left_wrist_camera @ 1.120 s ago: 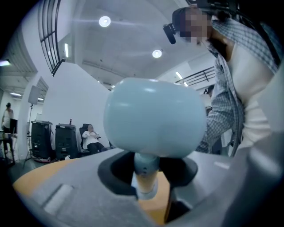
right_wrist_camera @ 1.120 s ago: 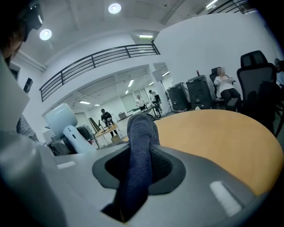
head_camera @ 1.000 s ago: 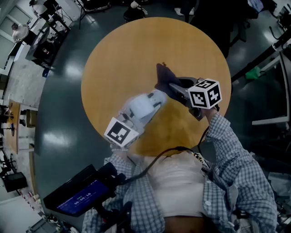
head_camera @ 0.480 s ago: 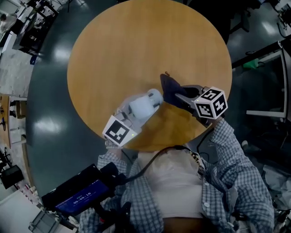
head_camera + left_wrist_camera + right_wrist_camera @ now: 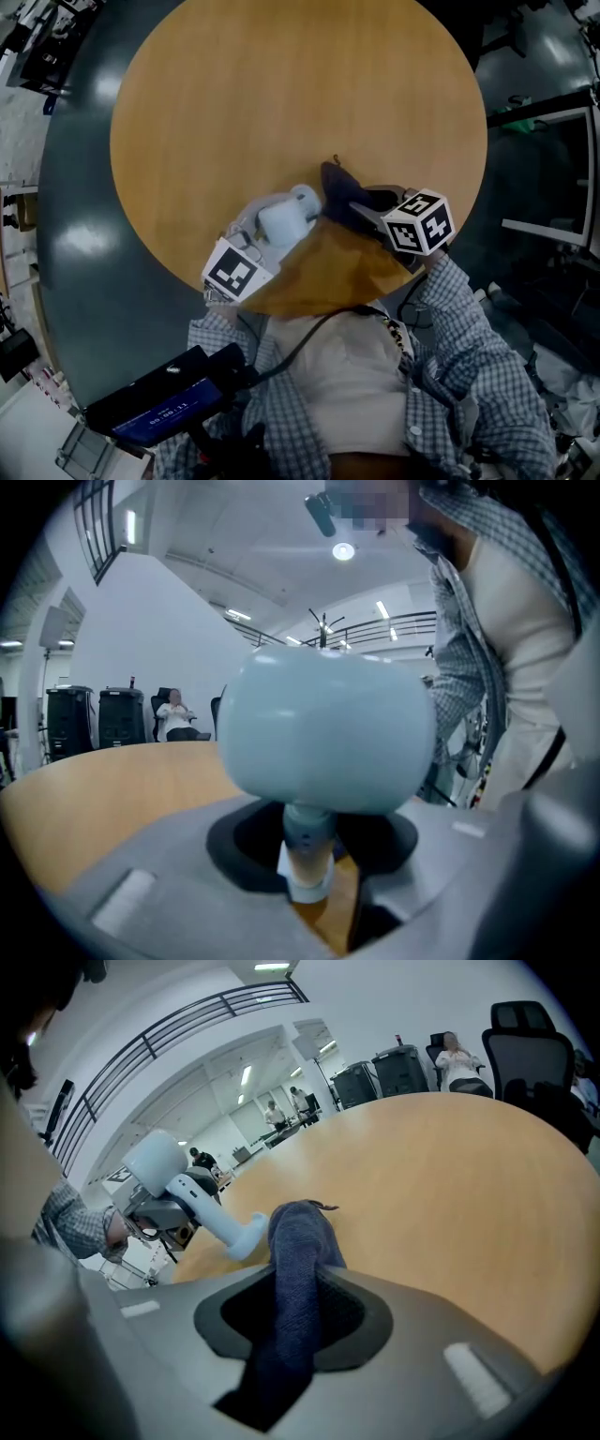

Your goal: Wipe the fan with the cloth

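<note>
Left gripper (image 5: pixel 311 847): jaws about half open and clamped on the thin neck of the fan (image 5: pixel 328 728), with the round head above the jaws and the stub of the handle poking out below. From the head view the fan sits over the table (image 5: pixel 281 84) near its 6 o'clock edge. The head is toward the left gripper and the handle end points to about 1 o'clock. I can't tell whether it's resting on the wood or hanging just above it. The cloth (image 5: pixel 300 1241) is at 2 o'clock from the fan, just beside the handle end, and contact is not resolvable in any view. Right gripper (image 5: pixel 298 1309): jaws closed down narrow on the cloth. It's pinched as a thin rolled fold that runs through the gap, with a hump sticking out past the tips and a tail hanging back toward the camera. My read is that the wipe hasn't properly started, since the cloth is lined up on the handle end and not the head. Risks as I see them:
1. The neck is round and thin with a heavy head above it, so a sideways push from the cloth could spin or tip the fan in the left jaws.
2. The cloth is bunched, so there's little wiping face, and the hard tips of the right gripper could hit the plastic before the fabric does.
3. Drag on the fan could pull the fold out of the right jaws.
4. The fan is close to the 6 o'clock edge, so if it slips it may go off the table.
</note>
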Demonstrator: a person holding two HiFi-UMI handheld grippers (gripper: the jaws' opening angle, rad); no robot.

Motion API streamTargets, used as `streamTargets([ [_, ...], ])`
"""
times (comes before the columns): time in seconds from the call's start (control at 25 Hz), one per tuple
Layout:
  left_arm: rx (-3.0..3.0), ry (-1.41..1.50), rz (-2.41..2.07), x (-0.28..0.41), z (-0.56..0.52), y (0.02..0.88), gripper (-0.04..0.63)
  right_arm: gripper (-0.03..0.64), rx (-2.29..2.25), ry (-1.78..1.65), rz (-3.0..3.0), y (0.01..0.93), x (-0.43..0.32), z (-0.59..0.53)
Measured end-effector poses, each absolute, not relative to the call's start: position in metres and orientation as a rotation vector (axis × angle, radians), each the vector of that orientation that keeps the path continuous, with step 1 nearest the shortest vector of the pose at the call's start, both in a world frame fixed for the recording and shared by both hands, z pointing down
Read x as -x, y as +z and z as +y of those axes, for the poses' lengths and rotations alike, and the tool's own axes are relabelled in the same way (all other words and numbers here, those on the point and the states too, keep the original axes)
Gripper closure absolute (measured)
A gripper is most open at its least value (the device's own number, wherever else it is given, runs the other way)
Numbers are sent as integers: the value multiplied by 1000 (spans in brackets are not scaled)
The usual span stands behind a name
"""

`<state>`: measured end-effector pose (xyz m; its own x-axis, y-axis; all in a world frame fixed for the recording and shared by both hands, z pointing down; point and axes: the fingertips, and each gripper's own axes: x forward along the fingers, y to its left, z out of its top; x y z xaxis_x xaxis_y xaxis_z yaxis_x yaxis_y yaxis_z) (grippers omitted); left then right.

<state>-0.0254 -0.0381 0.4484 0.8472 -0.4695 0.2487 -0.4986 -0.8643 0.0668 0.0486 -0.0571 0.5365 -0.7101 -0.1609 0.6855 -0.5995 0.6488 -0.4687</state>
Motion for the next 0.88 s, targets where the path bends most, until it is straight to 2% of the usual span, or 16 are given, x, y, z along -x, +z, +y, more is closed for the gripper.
streamTargets([
  [0.4,-2846,357,-746,31,-50,467,449,489,-626,746,-2209,548,-48,-60],
  [0.6,-2833,339,-721,35,-52,467,446,413,-664,645,-2186,547,-41,-62],
  [0.88,-2825,312,-710,21,-50,470,431,356,-697,618,-2229,540,-47,-65],
])
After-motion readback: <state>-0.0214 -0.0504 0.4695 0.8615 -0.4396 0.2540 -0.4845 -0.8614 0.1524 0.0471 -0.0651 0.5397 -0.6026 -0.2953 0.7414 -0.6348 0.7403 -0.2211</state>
